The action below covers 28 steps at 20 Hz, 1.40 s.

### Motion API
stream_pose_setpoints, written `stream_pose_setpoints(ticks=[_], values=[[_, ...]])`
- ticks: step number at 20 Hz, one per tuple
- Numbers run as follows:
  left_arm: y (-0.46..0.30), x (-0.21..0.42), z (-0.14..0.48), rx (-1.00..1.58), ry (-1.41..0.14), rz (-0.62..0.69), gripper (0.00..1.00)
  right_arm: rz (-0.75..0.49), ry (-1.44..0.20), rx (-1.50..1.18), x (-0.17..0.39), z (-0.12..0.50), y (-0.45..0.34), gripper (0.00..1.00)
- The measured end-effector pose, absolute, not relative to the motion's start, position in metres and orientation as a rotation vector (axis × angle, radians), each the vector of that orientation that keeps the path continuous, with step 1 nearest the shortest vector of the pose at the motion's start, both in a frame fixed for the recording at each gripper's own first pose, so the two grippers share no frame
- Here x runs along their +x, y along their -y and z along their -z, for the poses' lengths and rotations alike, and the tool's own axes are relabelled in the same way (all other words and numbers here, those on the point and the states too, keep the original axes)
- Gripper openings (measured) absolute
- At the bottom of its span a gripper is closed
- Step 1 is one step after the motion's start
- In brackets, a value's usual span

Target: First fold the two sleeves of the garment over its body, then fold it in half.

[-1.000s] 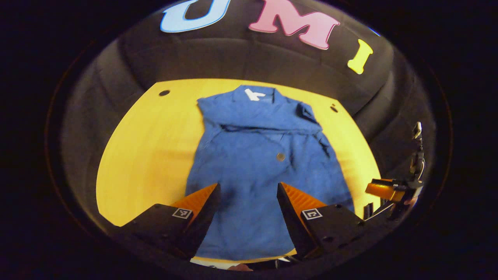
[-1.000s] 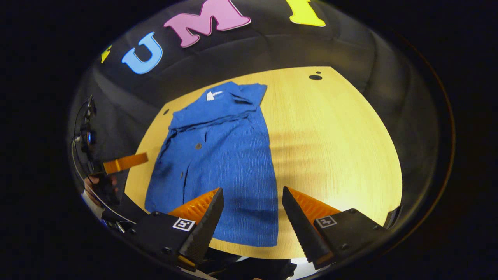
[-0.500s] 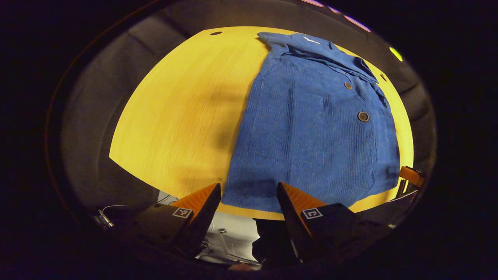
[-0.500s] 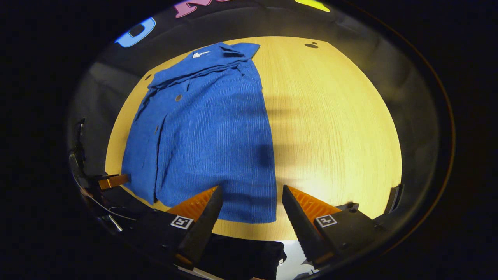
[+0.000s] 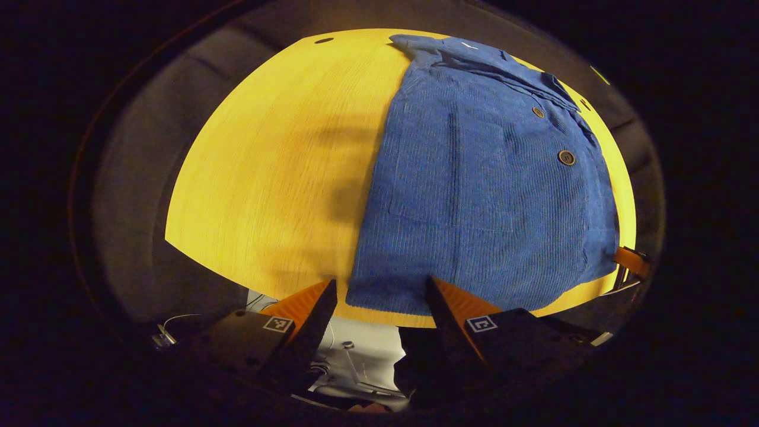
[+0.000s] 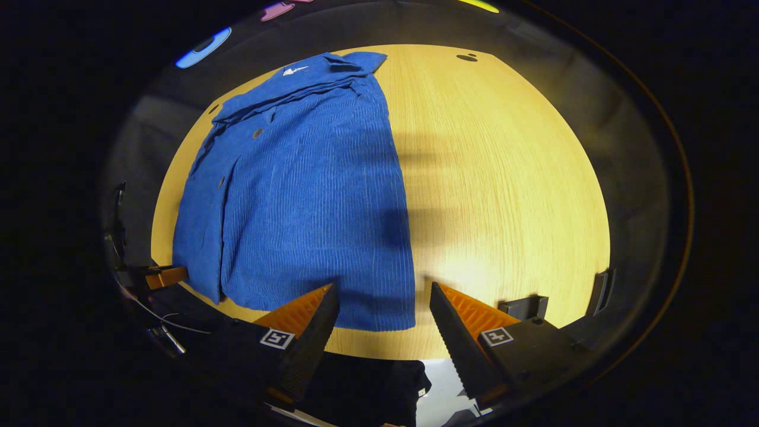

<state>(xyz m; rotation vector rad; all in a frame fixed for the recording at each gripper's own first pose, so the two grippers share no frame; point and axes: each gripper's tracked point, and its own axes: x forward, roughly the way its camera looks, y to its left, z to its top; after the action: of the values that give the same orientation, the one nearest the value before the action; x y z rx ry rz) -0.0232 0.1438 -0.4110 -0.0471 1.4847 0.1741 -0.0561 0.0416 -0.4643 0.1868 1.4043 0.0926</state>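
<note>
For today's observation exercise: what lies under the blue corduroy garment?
The blue corduroy garment lies flat on the yellow wooden table, whose bare top shows beside it and along the near hem. The tabletop directly beneath it is covered, so anything there cannot be seen.

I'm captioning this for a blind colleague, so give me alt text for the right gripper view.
A blue corduroy shirt lies flat on a yellow wooden table, sleeves folded in, collar at the far end. The right gripper hovers open at its near hem corner.
</note>
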Motion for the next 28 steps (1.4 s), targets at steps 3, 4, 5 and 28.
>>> stream_pose_setpoints(ticks=[3,4,5,28], values=[[-0.138,-0.026,0.41,-0.09,-1.497,-0.149,0.87,-0.079,-1.427,0.172,-0.062,0.472,-0.043,0.98],[-0.136,-0.025,0.411,-0.09,-1.502,-0.151,0.85,-0.075,-1.431,0.159,-0.064,0.475,-0.044,0.98],[-0.137,-0.025,0.412,-0.078,-1.491,-0.144,0.85,-0.07,-1.437,0.146,-0.066,0.478,-0.044,0.98],[-0.109,0.051,0.315,-0.277,-1.244,0.117,0.0,-0.083,-1.278,0.268,0.015,0.386,-0.073,0.02]])
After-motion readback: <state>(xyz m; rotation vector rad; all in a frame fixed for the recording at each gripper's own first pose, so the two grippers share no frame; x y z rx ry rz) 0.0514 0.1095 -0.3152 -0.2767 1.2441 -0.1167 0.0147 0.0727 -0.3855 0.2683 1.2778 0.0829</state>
